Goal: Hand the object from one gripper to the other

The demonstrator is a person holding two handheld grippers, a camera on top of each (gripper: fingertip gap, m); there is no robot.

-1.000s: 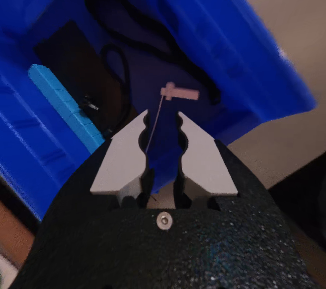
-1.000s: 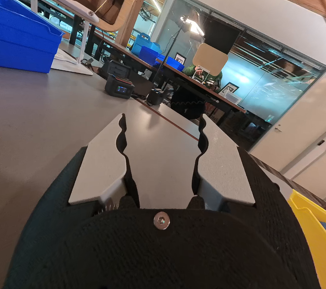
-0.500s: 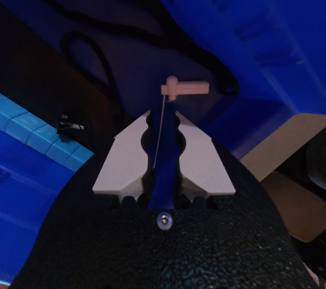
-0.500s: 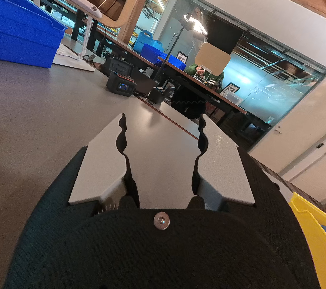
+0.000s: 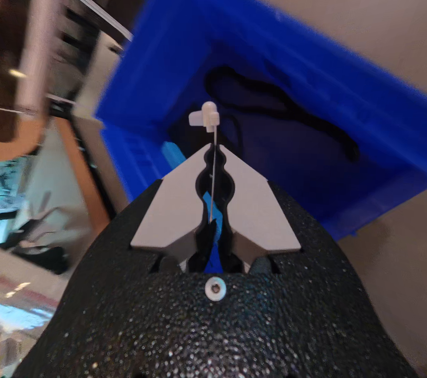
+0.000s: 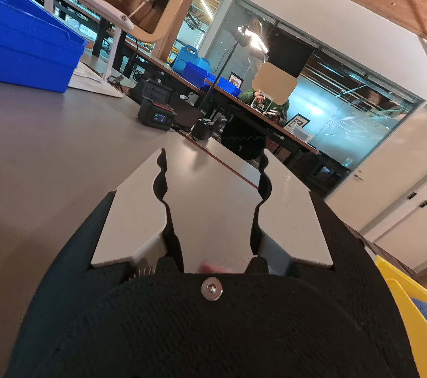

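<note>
grey fingertips of the left hand-held gripper (image 5: pixel 215 147) are pressed together at their tips, pinching a thin white wire with a small white plastic cap (image 5: pixel 204 116) on its far end. the wire runs up the seam between the fingers and the cap stands clear just past the tips, at 12 o'clock from them. behind it, a blue bin (image 5: pixel 277 62) fills the view from 10 to 3 o'clock, tilted in the frame, with a black cord (image 5: pixel 288 101) looped on its floor and a light blue block (image 5: pixel 172 154) at 10 o'clock from the fingertips. the surroundings are blurred.

the right hand-held gripper (image 6: pixel 213 154) is spread wide and holds nothing; bare grey tabletop (image 6: pixel 57 136) shows between its fingers, which hang low over it. at 10 o'clock stands a stack of blue bins (image 6: pixel 34 52) on the tabletop, well apart from the fingers. a small black device with a lit screen (image 6: pixel 158 114) sits at 11 o'clock near the far edge. a yellow bin (image 6: pixel 406 297) edge shows at 4 o'clock.
</note>
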